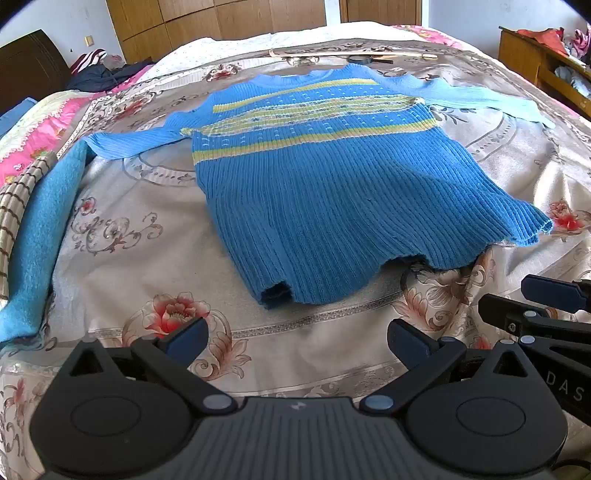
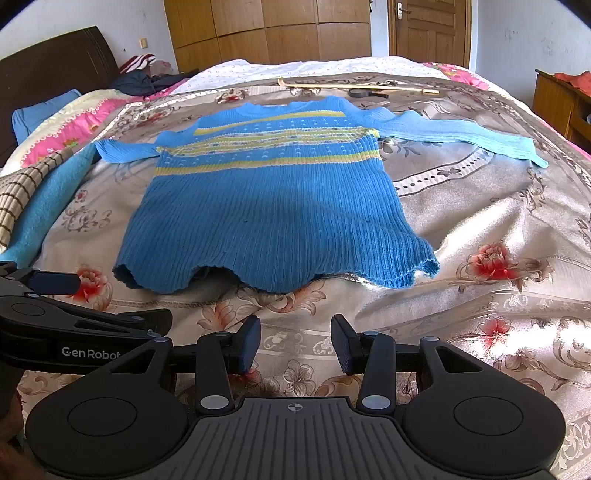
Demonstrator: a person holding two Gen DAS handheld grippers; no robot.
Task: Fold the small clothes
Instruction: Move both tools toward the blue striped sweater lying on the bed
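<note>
A blue rib-knit sweater (image 1: 332,177) lies flat on the bed (image 1: 147,229), chest banded with yellow-green stripes and small pale flecks, both sleeves spread out sideways and the wavy hem nearest the cameras. Under it is a smooth, satiny floral bedspread in beige with red blossoms. A fuzzy turquoise blanket (image 1: 40,236) lies at nine o'clock of the sweater, and a thin wooden stick (image 2: 354,88) at twelve o'clock beyond the collar.

The left claw (image 1: 297,343) stands wide open over bare bedspread, holding nothing. The right claw (image 2: 295,347) is also open and empty (its gap narrower), just short of the hem.

Only the right view shows a wooden door (image 2: 428,29); only the left shows a cluttered wooden cabinet (image 1: 546,62).
</note>
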